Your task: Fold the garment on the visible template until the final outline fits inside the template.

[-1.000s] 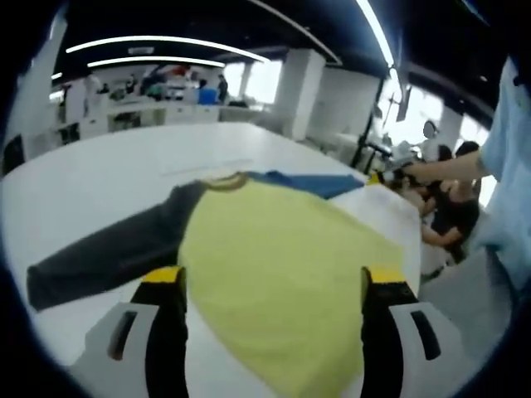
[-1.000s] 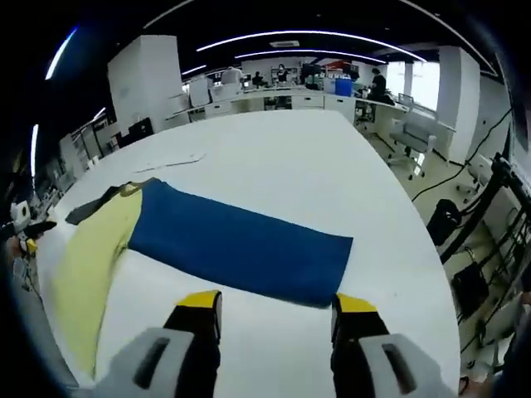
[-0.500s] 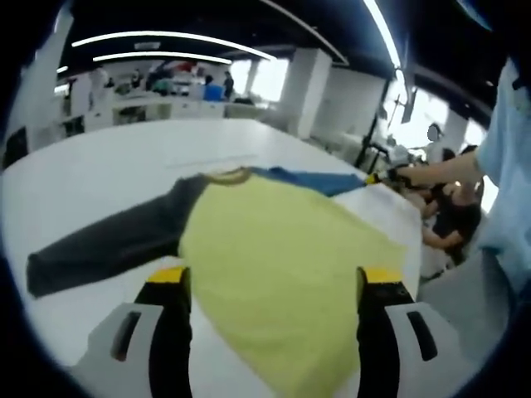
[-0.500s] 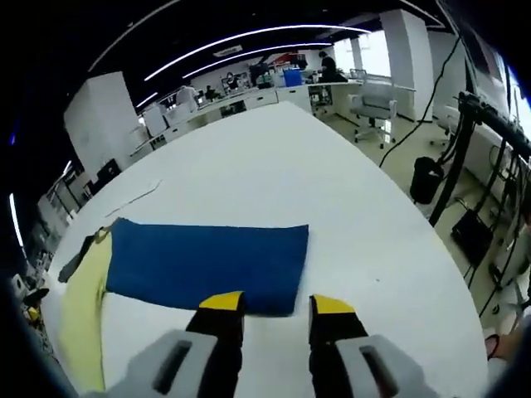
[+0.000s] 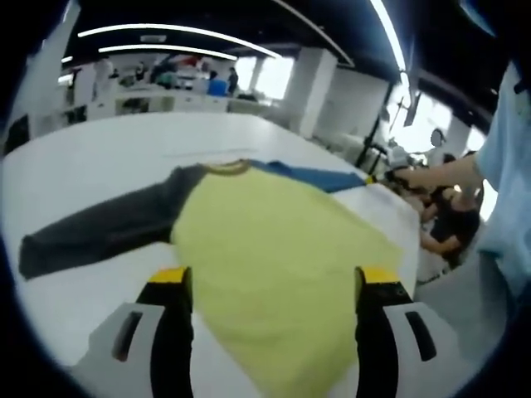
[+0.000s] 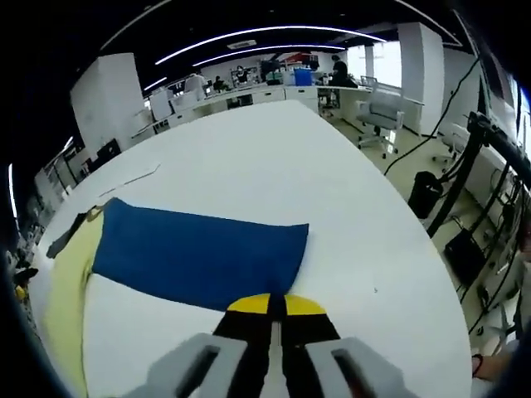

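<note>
Your desk (image 6: 274,149) is a big white top, and the garment (image 5: 274,257) lies flat across it: yellow body in the middle, dark grey sleeve (image 5: 99,228) stretched toward one edge, blue sleeve (image 6: 199,253) stretched toward the opposite edge. No template outline can be made out. The blue sleeve's long axis runs crosswise to your right gripper (image 6: 276,305), whose jaws are pressed together right at the sleeve's near hem by the cuff end; whether cloth is caught between them can't be told. So the right hand is nearer for folding that sleeve in over the body. Your left gripper (image 5: 267,278) is spread wide, empty, straddling the yellow hem. The left gripper view gives you the grey sleeve full length; the right gripper view gives you the blue sleeve's cuff.
</note>
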Demonstrator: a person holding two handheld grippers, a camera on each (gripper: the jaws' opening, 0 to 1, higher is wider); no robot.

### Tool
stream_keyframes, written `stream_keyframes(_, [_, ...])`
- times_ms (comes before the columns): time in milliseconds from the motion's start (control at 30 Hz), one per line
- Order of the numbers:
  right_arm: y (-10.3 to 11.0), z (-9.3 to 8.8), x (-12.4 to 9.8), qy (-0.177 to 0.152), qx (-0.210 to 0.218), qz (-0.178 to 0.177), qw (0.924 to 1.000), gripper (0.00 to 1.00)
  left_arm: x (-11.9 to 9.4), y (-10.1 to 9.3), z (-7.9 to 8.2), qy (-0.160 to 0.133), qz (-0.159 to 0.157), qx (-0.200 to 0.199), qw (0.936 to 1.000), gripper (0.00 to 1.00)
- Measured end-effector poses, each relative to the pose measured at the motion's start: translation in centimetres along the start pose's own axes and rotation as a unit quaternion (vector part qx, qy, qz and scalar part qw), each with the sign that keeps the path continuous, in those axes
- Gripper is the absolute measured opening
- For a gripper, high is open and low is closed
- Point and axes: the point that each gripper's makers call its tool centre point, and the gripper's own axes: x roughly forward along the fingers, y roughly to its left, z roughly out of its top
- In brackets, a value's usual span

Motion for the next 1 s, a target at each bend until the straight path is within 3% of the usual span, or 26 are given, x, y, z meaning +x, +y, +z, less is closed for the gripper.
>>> stream_keyframes(333, [-0.6,1.5,0.0,-0.013,-0.013,-0.007,0.9998,0.0,-0.2,0.2,-0.1,0.0,0.003,-0.004,1.0,0.75])
stream_keyframes(767, [-0.3,7.7,-0.4,-0.054,-0.062,-0.018,0.9964,0.0,-0.8,0.1,-0.3,-0.008,0.011,-0.012,0.9998,0.73])
stream_keyframes(900, [1.8,9.8,-1.5,-0.079,-0.08,0.004,0.9937,0.0,-0.9,-0.1,-0.3,-0.017,0.011,-0.017,0.9996,0.73])
stream_keyframes(1000, [4.6,11.0,-2.3,-0.091,-0.11,0.028,0.9894,0.0,-0.8,-0.3,-0.3,-0.021,0.009,-0.019,0.9995,0.73])
